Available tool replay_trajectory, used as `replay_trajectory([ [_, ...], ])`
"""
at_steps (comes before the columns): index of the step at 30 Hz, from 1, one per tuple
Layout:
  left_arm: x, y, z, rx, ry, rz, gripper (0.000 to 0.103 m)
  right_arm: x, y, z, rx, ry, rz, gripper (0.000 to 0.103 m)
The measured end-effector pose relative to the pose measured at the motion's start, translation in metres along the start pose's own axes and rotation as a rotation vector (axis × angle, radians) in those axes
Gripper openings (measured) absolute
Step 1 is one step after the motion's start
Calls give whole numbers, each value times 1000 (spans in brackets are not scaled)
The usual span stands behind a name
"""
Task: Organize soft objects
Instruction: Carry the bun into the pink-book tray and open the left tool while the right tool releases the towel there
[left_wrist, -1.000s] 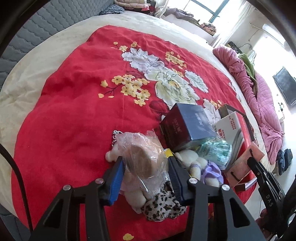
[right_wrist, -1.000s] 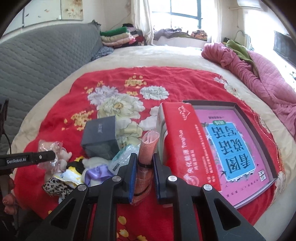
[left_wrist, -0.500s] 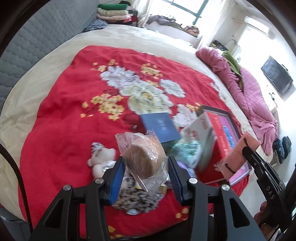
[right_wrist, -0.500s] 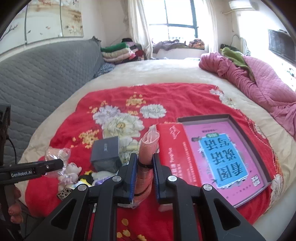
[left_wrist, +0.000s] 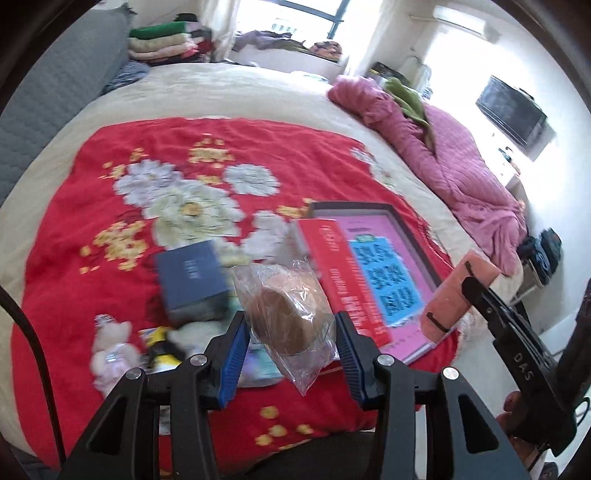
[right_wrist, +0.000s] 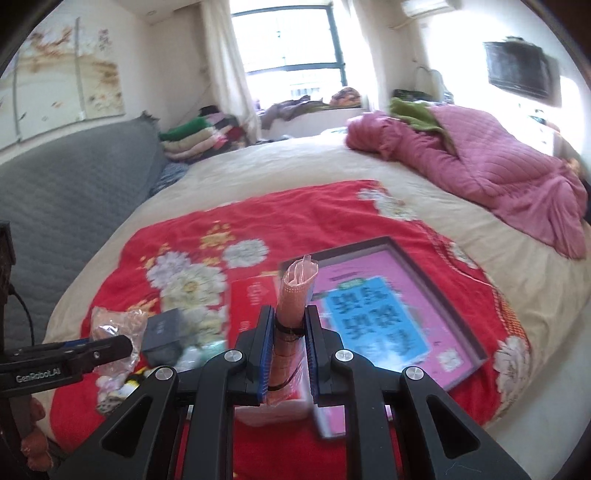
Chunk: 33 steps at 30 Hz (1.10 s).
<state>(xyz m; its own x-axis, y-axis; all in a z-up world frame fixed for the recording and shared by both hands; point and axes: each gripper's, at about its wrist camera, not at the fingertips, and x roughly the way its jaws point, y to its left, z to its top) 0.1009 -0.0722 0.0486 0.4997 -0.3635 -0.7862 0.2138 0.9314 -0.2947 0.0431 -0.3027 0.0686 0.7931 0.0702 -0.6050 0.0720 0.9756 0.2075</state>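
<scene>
My left gripper (left_wrist: 290, 354) is shut on a clear plastic bag with a brown soft thing inside (left_wrist: 288, 317), lifted above the red floral blanket (left_wrist: 207, 147). My right gripper (right_wrist: 290, 354) is shut on a rolled pink cloth in a plastic sleeve (right_wrist: 295, 295), tied with a black band, also held in the air. That roll (left_wrist: 458, 295) and the right gripper show at the right of the left wrist view. A small pink plush bear (left_wrist: 110, 350) and other soft toys lie on the blanket's near left. The bagged item (right_wrist: 114, 328) appears at the left of the right wrist view.
A dark blue box (left_wrist: 192, 284), a red box (left_wrist: 340, 280) and a flat tray with a pink and blue book (right_wrist: 384, 314) lie on the blanket. A pink quilt (right_wrist: 480, 173) is heaped at the far right. Folded clothes (right_wrist: 195, 140) are stacked by the grey headboard (right_wrist: 66, 195).
Both grippers have risen and pulled back from the bed with their loads. The bagged item has left the toy pile, and more of the room shows.
</scene>
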Motion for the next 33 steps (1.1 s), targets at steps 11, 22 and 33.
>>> replay_trajectory([
  [11,46,-92,12,159,65,-43,47,6,-100,-2,179,3,-60,16],
  [22,117,-155,6,290,200,-24,47,40,-146,-20,237,76,-104,16],
  [33,164,-176,-9,341,312,-15,47,82,-164,-35,213,173,-139,19],
])
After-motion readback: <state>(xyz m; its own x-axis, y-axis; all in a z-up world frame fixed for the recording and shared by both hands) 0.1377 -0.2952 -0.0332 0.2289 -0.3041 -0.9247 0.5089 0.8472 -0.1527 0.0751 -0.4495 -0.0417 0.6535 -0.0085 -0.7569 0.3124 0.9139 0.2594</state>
